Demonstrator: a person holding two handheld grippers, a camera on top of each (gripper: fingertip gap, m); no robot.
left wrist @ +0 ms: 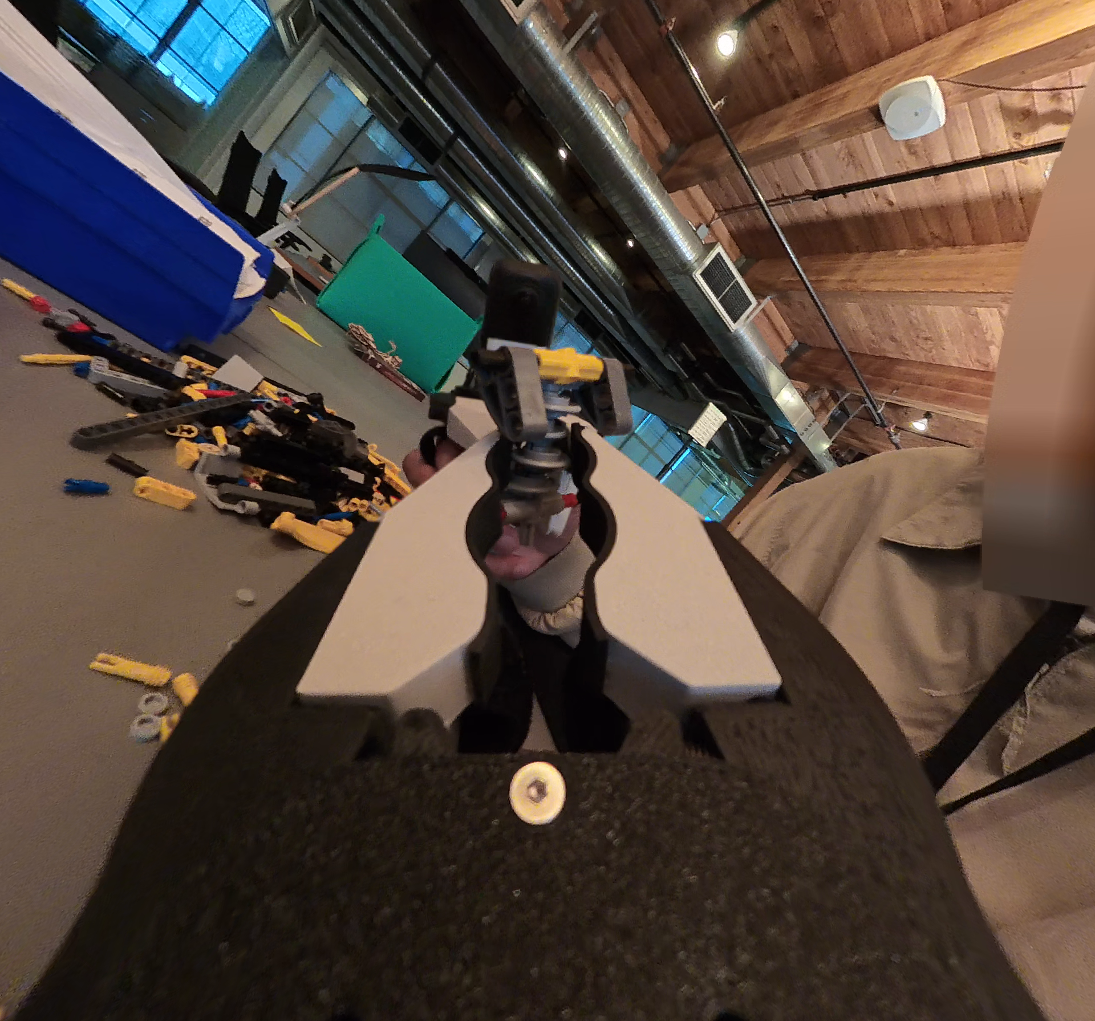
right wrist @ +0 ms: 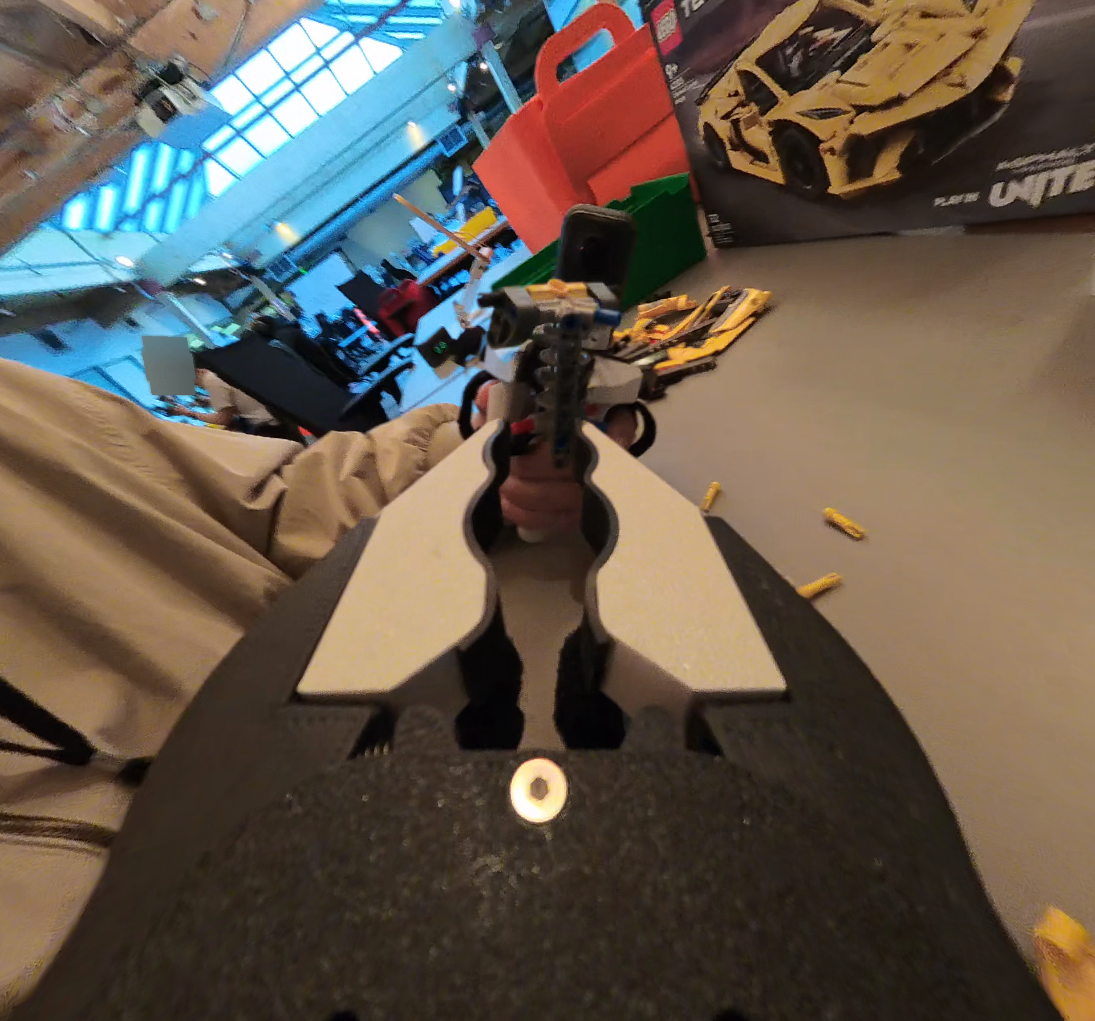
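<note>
Assembly (left wrist: 551, 430) of grey, black and yellow toy building beams with a coiled spring shock absorber sits pinched at the tips of both the left hand-held gripper (left wrist: 540, 462) and the right hand-held gripper (right wrist: 542, 442), above the table (right wrist: 889, 400). Its lower end is hidden between the fingers; a loose parts pile (left wrist: 266, 447) lies left of the left one.
</note>
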